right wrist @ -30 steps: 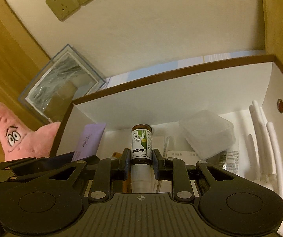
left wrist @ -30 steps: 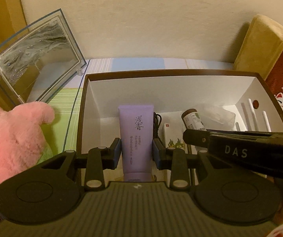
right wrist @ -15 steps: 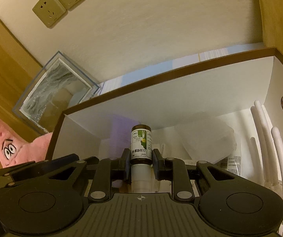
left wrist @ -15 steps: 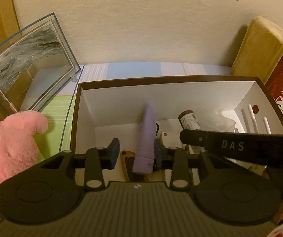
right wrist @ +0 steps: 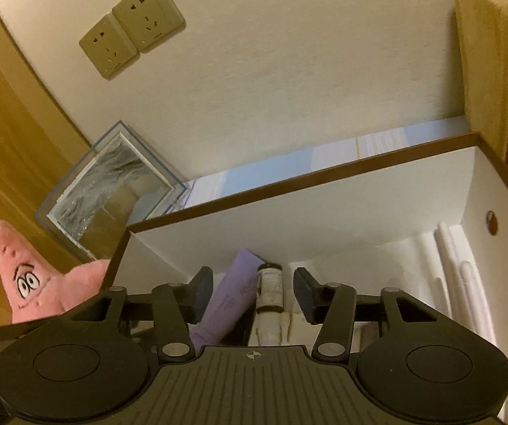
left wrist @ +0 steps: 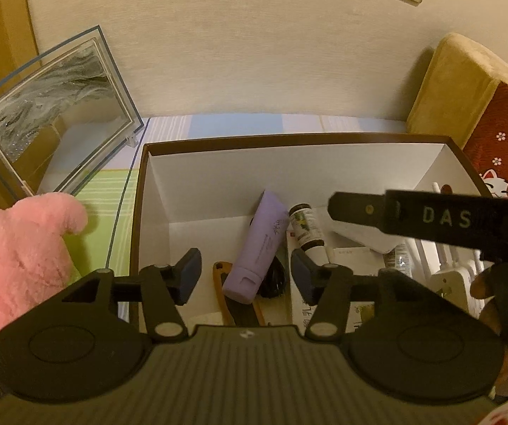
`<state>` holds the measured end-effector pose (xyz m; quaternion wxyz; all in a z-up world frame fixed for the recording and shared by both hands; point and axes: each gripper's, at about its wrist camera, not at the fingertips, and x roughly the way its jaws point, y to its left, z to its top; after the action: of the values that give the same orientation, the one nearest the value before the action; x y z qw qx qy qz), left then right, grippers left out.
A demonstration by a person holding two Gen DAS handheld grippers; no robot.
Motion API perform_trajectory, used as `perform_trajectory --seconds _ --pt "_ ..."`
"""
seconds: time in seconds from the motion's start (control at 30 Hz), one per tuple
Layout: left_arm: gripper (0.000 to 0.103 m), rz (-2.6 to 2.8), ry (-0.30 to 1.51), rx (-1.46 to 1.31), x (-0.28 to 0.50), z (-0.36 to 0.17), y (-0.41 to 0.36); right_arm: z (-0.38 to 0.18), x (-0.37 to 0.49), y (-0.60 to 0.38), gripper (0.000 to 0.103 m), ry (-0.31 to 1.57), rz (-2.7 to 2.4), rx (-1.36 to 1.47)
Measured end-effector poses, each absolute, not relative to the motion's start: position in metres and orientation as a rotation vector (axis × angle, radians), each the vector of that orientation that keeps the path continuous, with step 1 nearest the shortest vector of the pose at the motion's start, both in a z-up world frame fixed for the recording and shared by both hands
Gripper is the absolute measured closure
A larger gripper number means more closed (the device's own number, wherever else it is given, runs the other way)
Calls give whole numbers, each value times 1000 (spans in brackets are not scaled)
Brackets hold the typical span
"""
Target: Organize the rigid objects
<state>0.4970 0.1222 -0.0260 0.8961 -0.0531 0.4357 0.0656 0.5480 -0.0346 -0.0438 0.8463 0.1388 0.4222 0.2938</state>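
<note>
A lilac tube [left wrist: 261, 248] lies loose in the brown-rimmed white box [left wrist: 218, 184], leaning against a small brown bottle [left wrist: 307, 228] with a white cap. My left gripper [left wrist: 245, 276] hangs above them, its jaws opening, and nothing sits between its pads. In the right wrist view the tube [right wrist: 232, 297] and the bottle [right wrist: 269, 288] lie side by side below my right gripper [right wrist: 254, 294]. Its jaws are opening too, and both pads stand clear of the bottle. The right gripper's body [left wrist: 431, 217] crosses the left wrist view.
A pink plush star [left wrist: 13, 258] sits left of the box, a framed glass panel [left wrist: 48, 113] behind it. A cushion [left wrist: 466, 99] leans at the right. Inside the box lie an orange-handled tool [left wrist: 232, 304], paper packets [left wrist: 346, 258] and white rods [right wrist: 455, 276].
Both grippers opened. The lilac tube dropped from the left gripper and fell over in the box; the bottle left the right gripper and lies beside it. The right gripper's view tilted up towards the wall.
</note>
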Motion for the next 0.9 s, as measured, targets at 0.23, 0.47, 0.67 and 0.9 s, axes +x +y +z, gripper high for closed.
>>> perform_trajectory --seconds 0.23,0.47,0.67,0.9 --pt "51 133 886 -124 486 -20 119 -38 533 -51 49 892 613 296" --pt "48 116 861 -148 467 -9 110 -25 509 -71 46 891 624 316" --pt "43 100 829 -156 445 5 99 -7 484 -93 41 874 624 338" --pt "35 101 786 -141 407 25 80 9 445 -116 31 834 620 308"
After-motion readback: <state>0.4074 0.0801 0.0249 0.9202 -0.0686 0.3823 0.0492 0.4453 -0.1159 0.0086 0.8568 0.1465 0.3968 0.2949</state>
